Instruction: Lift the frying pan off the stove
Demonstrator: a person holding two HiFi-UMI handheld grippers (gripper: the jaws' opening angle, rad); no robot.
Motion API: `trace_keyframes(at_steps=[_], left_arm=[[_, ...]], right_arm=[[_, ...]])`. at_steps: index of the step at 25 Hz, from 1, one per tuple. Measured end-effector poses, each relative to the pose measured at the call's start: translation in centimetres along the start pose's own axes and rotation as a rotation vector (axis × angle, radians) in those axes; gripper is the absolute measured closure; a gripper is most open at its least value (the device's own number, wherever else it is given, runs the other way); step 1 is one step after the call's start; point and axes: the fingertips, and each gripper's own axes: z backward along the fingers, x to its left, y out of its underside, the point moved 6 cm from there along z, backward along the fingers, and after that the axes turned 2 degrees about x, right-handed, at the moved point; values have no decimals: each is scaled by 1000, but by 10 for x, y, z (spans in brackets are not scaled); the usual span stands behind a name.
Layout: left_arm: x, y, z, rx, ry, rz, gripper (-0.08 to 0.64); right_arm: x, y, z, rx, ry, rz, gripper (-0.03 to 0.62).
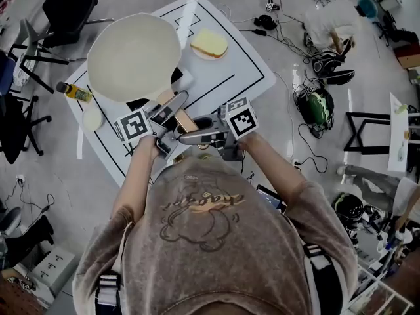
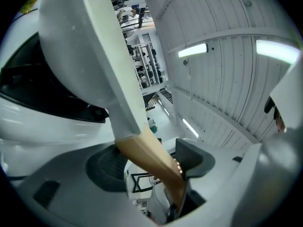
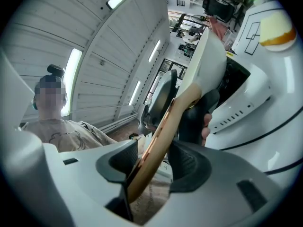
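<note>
A cream frying pan (image 1: 134, 56) sits over the black stove top (image 1: 147, 102) on the white stove (image 1: 216, 71). Its wooden handle (image 1: 178, 115) points toward me. My left gripper (image 1: 162, 119) holds the handle near the pan. In the left gripper view the handle (image 2: 151, 160) fills the space between both pads (image 2: 191, 157). My right gripper (image 1: 197, 135) is at the handle's end. In the right gripper view the thin edge of the handle (image 3: 156, 145) runs between the pads (image 3: 189, 167) with a narrow gap on each side.
A sandwich (image 1: 209, 43) lies on the white board (image 1: 246, 77) behind the stove. A yellow bottle (image 1: 74, 92) lies at the board's left edge. Black chairs (image 1: 62, 12) stand at the far left. Cables and gear (image 1: 315, 104) litter the floor on the right.
</note>
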Motion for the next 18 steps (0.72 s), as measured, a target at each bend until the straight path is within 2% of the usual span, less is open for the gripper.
trace_keyframes(at_steps=[3, 4, 13, 15, 18], left_arm=[[-5, 2, -6, -45, 77, 154, 284], [-5, 2, -6, -52, 84, 179, 295], [-6, 4, -7, -16, 71, 243, 342], [-7, 5, -5, -22, 73, 261, 380], [-8, 6, -3, -15, 67, 253, 385]], right_arm=[[-1, 0, 1, -10, -1, -32, 408], [-2, 0, 1, -12, 1, -41, 408], [-1, 1, 1, 10, 58, -61, 428], [1, 2, -1, 25, 74, -54, 428], [2, 4, -4, 20, 84, -56, 433]])
